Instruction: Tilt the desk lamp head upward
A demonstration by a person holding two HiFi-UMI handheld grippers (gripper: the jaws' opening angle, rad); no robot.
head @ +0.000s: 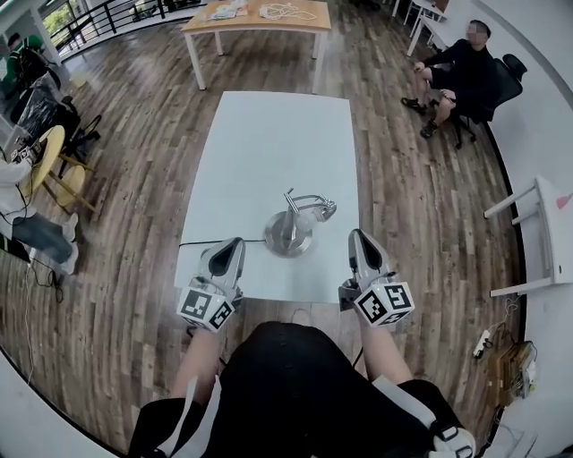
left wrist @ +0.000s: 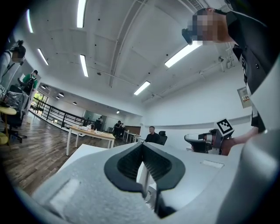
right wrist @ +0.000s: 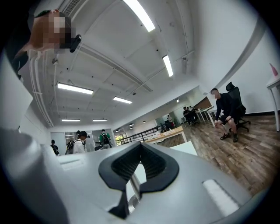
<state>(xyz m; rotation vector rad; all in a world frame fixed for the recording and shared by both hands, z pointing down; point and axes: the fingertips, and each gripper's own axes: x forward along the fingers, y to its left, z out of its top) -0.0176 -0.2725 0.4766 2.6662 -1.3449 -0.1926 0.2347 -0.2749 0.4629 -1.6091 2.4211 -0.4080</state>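
Left gripper [head: 234,247], right gripper [head: 359,240]: jaws closed, flanking desk lamp [head: 290,231] on table [head: 269,143].

One lamp [head: 294,228], one white table [head: 269,143] under it. Two grippers: left gripper [head: 235,243], right gripper [head: 356,236]. One wooden table [head: 260,25], one seated person [head: 461,72], one office chair [head: 507,79].

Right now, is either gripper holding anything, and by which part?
Nothing is held: the left gripper and right gripper are both shut and empty, clear of the desk lamp.
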